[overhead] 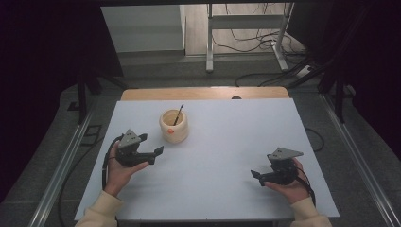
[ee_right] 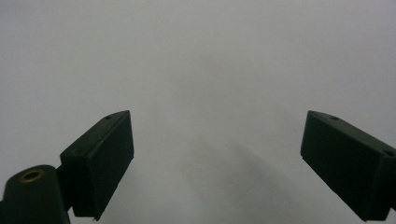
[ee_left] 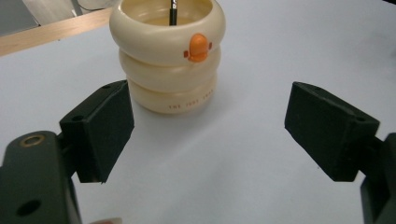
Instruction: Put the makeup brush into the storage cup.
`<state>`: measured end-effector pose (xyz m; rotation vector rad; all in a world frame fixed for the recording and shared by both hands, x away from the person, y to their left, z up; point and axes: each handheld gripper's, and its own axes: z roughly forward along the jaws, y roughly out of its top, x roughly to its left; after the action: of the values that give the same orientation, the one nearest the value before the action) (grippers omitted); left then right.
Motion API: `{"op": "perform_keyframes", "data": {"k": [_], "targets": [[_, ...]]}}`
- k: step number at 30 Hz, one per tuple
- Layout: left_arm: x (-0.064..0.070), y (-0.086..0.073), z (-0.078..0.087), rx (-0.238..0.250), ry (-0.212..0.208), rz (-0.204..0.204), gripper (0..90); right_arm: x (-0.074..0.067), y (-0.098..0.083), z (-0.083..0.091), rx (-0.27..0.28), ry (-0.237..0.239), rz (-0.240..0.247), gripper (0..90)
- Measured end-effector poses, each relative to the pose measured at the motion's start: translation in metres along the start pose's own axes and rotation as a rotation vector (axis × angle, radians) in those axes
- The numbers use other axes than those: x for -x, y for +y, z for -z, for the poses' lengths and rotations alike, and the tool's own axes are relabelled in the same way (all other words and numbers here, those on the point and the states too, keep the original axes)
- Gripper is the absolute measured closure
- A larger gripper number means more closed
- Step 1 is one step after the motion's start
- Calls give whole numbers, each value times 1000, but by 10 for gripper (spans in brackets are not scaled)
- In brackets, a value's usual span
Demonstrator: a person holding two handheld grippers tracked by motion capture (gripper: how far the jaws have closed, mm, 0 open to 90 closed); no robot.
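Observation:
A cream, ringed pot (overhead: 174, 126) with an orange beak on its front stands upright on the white table (overhead: 227, 142), left of centre. A thin black stick (overhead: 178, 114) leans inside it. My left gripper (overhead: 151, 144) is held open just left of and nearer than the pot, not touching it. In the left gripper view the pot (ee_left: 168, 56) sits beyond the wide-apart jaws of my left gripper (ee_left: 210, 126), with the stick (ee_left: 173, 11) rising from its mouth. My right gripper (overhead: 262, 165) is open near the front right, and in its own view my right gripper (ee_right: 217, 158) has bare table between its jaws.
A strip of wooden tabletop (overhead: 203, 93) shows behind the white surface. Beyond it, on the floor, are a metal stand (overhead: 246, 33) and loose cables (overhead: 265, 45). Dark curtains hang on both sides. Floor rails (overhead: 61, 170) run along the table's sides.

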<state>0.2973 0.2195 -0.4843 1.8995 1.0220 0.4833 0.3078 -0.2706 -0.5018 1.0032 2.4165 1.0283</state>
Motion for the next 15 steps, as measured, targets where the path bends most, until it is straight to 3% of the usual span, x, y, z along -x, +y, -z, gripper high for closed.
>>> {"op": "perform_keyframes", "data": {"k": [15], "targets": [[6, -25, 8, -59, 8, 0, 159, 2, 0, 4, 14, -1, -7, 93]]}}
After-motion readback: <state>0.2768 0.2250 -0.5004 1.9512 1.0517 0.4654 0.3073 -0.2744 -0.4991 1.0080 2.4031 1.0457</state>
